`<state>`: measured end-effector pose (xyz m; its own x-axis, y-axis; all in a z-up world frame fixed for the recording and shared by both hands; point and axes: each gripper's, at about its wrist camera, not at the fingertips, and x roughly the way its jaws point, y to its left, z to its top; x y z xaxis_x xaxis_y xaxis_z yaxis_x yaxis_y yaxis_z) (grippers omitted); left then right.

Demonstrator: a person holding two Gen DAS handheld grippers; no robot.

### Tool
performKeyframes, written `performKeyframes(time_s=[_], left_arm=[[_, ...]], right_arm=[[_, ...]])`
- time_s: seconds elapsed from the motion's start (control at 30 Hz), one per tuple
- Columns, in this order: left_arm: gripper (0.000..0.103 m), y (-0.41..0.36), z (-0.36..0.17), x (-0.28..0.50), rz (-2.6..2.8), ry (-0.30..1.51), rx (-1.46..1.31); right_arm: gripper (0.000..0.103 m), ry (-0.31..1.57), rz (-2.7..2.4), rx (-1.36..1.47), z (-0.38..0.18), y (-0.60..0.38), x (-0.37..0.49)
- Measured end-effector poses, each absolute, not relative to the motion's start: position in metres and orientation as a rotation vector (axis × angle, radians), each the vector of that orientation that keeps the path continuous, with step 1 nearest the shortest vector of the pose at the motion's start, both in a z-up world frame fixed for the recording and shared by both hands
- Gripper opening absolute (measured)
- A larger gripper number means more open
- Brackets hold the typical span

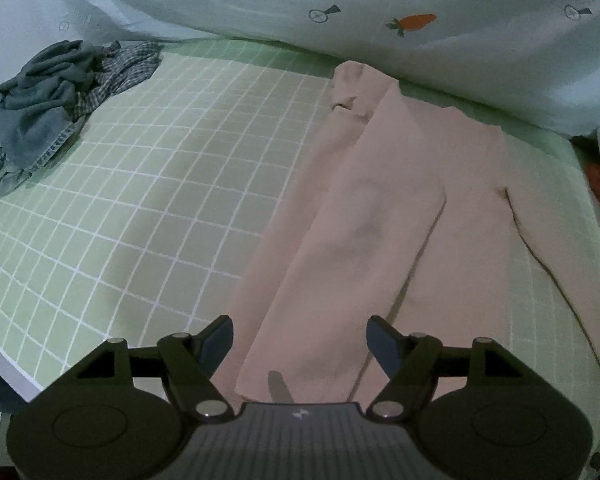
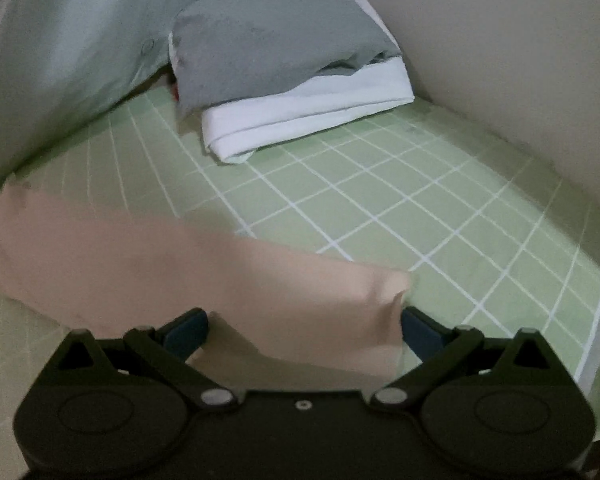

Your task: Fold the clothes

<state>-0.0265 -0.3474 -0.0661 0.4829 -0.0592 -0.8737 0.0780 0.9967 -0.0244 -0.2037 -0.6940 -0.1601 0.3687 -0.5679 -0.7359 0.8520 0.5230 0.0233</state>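
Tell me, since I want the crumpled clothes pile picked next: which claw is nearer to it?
Left. The clothes pile lies ahead and to the left of the left claw. The right claw faces the pillow; its view shows no pile.

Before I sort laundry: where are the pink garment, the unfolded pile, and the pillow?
pink garment [image 1: 384, 216], left wrist view, folded middle panel.
unfolded pile [image 1: 48, 108], left wrist view, grey top cloth.
pillow [image 2: 276, 52], right wrist view, grey cover.

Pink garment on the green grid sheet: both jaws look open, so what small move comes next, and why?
Probably close the right hand-held gripper on the pink garment: a raised fold of it already sits between the open jaws. The left hand-held gripper hovers open over the near hem, gripping nothing.
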Motion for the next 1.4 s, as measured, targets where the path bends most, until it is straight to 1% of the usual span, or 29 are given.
performKeyframes(time_s=[0.17,0.23,0.27,0.3,0.33,0.37,0.4,0.57,0.7,0.83,0.87,0.9,1.0,1.03,1.07,1.13,1.27,1.4], left_arm=[[0.074,-0.338,-0.067,-0.009,-0.102,1.066,-0.012],[0.074,-0.334,-0.068,-0.002,-0.114,1.065,-0.022],[0.074,-0.331,-0.069,0.001,-0.119,1.066,-0.028],[0.074,-0.328,-0.069,0.005,-0.121,1.069,-0.034],[0.074,-0.325,-0.07,0.008,-0.123,1.072,-0.04],[0.074,-0.322,-0.071,0.011,-0.124,1.072,-0.048],[0.074,-0.319,-0.071,0.014,-0.125,1.073,-0.055],[0.074,-0.304,-0.073,0.027,-0.12,1.07,-0.093],[0.074,-0.293,-0.075,0.033,-0.121,1.072,-0.102],[0.074,-0.287,-0.077,0.035,-0.116,1.078,-0.109],[0.074,-0.287,-0.077,0.035,-0.118,1.078,-0.108],[0.074,-0.288,-0.077,0.035,-0.119,1.078,-0.107],[0.074,-0.289,-0.077,0.035,-0.124,1.078,-0.105],[0.074,-0.293,-0.077,0.034,-0.129,1.078,-0.101],[0.074,-0.296,-0.078,0.034,-0.135,1.079,-0.097],[0.074,-0.303,-0.079,0.032,-0.148,1.081,-0.086],[0.074,-0.333,-0.082,0.029,-0.193,1.086,-0.041],[0.074,-0.375,-0.089,0.028,-0.268,1.105,0.013]], right_arm=[[0.102,0.776,-0.89,0.433,-0.157,-0.698,-0.199],[0.09,0.78,-0.867,0.426,-0.155,-0.701,-0.199],[0.077,0.782,-0.847,0.418,-0.152,-0.7,-0.198],[0.06,0.784,-0.825,0.41,-0.15,-0.7,-0.197],[0.048,0.78,-0.805,0.396,-0.144,-0.697,-0.193],[0.016,0.776,-0.785,0.38,-0.138,-0.693,-0.187],[0.011,0.771,-0.765,0.365,-0.133,-0.689,-0.182],[0.011,0.746,-0.665,0.288,-0.103,-0.669,-0.155],[0.011,0.68,-0.498,0.254,-0.076,-0.623,-0.123],[0.013,0.694,-0.479,0.297,-0.08,-0.612,-0.122],[0.023,0.698,-0.475,0.309,-0.081,-0.609,-0.122],[0.045,0.702,-0.472,0.321,-0.082,-0.607,-0.122],[0.071,0.714,-0.461,0.355,-0.086,-0.6,-0.123],[0.076,0.718,-0.457,0.367,-0.087,-0.597,-0.123],[0.085,0.722,-0.454,0.378,-0.088,-0.595,-0.123],[0.087,0.729,-0.447,0.402,-0.091,-0.59,-0.123],[0.096,0.741,-0.471,0.444,-0.097,-0.589,-0.13],[0.099,0.748,-0.575,0.458,-0.104,-0.615,-0.152]])
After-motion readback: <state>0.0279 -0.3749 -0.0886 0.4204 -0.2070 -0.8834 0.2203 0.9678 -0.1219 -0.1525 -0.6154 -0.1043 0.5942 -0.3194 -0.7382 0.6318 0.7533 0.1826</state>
